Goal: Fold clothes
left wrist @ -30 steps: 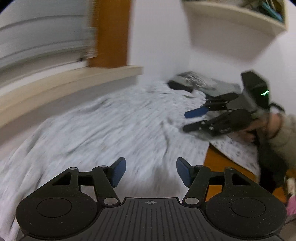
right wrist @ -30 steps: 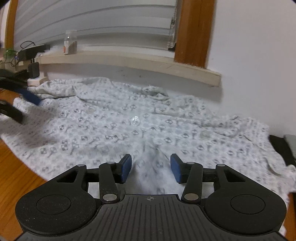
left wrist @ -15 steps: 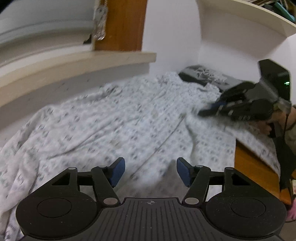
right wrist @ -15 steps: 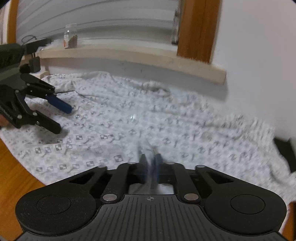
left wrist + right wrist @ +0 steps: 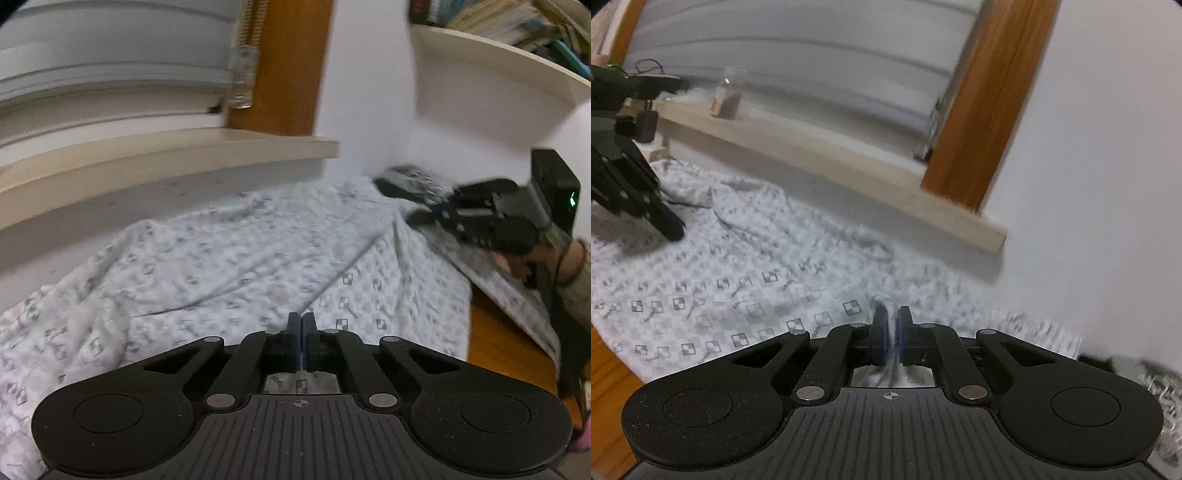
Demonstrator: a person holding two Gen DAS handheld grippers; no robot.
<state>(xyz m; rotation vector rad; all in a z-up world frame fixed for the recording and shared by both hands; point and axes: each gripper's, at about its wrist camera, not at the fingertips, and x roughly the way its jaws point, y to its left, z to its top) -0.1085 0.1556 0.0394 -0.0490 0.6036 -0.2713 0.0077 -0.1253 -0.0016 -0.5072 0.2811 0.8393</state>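
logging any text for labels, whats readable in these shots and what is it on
No text can be read.
Printed garment: checker squares with small marks beside them, too blurred to read.
Books on the shelf: spines too blurred.
Jar on the sill: label too blurred.

- My left wrist view sits low, close over the garment [image 5: 229, 266], facing the windowsill [image 5: 166, 162].
- Right wrist view likewise; both share garment and sill.
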